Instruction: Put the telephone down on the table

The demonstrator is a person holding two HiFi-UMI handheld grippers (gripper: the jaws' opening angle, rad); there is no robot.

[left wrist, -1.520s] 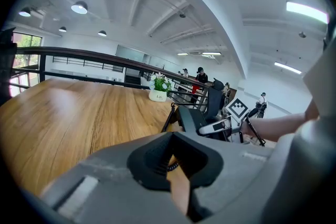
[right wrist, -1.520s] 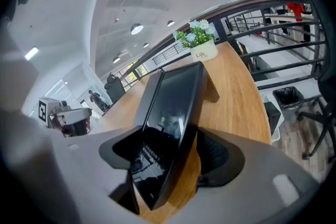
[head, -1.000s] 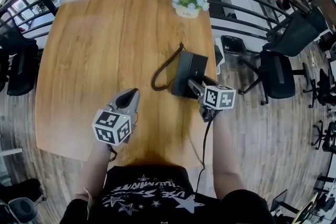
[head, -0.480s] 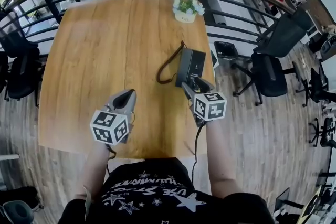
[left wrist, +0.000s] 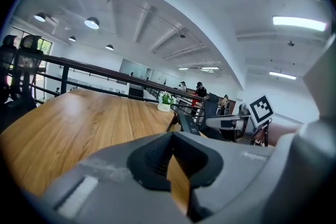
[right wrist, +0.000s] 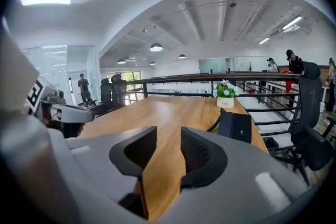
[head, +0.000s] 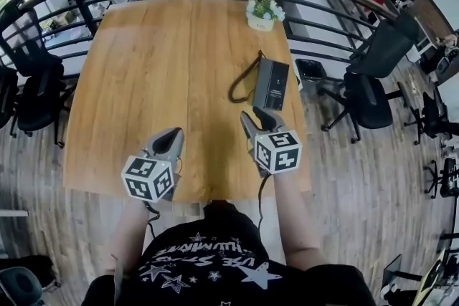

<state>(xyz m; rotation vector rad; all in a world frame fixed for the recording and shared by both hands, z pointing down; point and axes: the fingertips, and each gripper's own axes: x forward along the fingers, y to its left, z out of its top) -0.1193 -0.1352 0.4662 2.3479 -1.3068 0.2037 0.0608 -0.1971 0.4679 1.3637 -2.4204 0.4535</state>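
I am holding my right gripper (head: 253, 117) low over the near part of the table (head: 143, 68). Its jaws are closing with nothing between them, only bare wood showing in the gap. Just ahead of its tips, a little to the right and apart from them, the telephone (head: 272, 82) is resting on the table near the right edge. Its long axis is running away from me, roughly along the line this gripper is pointing, and its cord (head: 242, 82) is curling off its left side. My left gripper (head: 167, 140), jaws pressed together and empty, is hovering well to the left, so the right one is plainly nearer. I am judging the telephone already set down.
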